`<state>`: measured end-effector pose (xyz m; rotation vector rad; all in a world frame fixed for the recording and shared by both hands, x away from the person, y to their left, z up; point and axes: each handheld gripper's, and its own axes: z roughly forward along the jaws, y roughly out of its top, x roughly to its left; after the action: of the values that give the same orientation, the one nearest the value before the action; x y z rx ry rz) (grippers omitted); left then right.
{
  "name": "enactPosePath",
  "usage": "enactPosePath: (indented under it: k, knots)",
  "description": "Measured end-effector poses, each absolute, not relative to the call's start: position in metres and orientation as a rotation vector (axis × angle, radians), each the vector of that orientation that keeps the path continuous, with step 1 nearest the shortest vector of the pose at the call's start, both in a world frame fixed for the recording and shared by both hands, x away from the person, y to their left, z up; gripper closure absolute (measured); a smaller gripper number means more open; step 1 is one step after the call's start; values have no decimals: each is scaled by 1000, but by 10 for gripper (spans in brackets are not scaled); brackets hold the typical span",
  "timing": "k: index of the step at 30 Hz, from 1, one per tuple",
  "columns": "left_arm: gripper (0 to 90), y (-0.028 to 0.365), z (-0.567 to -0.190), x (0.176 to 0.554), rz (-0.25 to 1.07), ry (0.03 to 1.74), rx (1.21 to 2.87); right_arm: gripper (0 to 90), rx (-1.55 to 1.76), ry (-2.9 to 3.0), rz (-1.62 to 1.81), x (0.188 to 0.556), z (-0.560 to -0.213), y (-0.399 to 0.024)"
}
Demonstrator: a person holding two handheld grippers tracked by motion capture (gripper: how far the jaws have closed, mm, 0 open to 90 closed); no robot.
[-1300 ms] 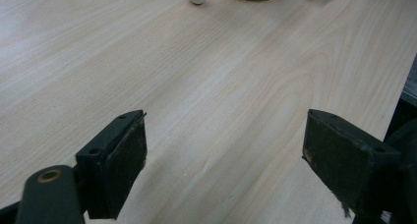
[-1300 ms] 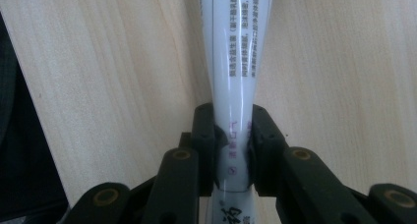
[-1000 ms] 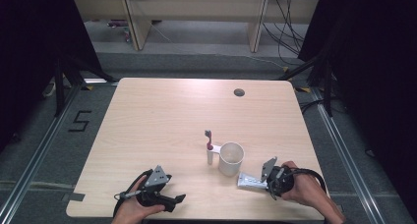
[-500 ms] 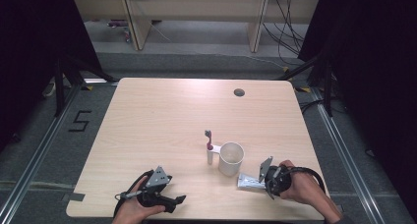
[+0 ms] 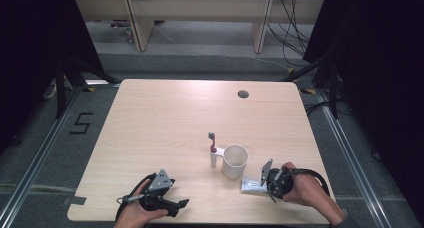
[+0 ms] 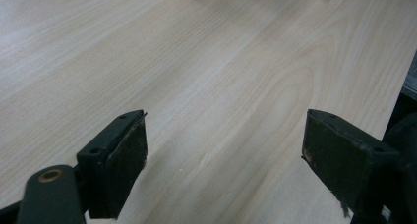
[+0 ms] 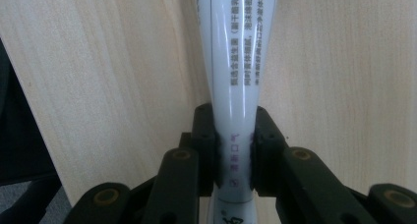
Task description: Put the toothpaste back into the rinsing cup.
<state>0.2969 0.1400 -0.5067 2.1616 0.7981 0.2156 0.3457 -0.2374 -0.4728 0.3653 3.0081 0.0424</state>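
A white toothpaste tube (image 5: 251, 184) lies near the table's front edge, right of centre, and my right gripper (image 5: 266, 184) is shut on its flat end. The right gripper view has the tube (image 7: 237, 62) running up from between the black pads (image 7: 209, 145). A cream cup (image 5: 235, 161) stands just left of the tube. Beside the cup stands a white and red toothbrush (image 5: 213, 149), upright. My left gripper (image 5: 176, 204) rests at the front left with its jaws wide apart. Bare wood lies between its fingers (image 6: 118, 160).
The wooden table (image 5: 165, 118) has a round cable hole (image 5: 243, 94) at the back right. Black curtains and frame rails flank the table. The table's right edge (image 6: 398, 76) runs close to my left gripper's right jaw.
My right gripper has shifted slightly toward the front edge with the tube in it. The left hand has kept still.
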Motion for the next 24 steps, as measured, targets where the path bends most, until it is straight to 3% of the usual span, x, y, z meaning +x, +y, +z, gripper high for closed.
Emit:
enactPosePath:
  k: [24]
  knots:
    - [169,141,-506,297,219,805,2154,774,347,2985,118,335,-470,-241]
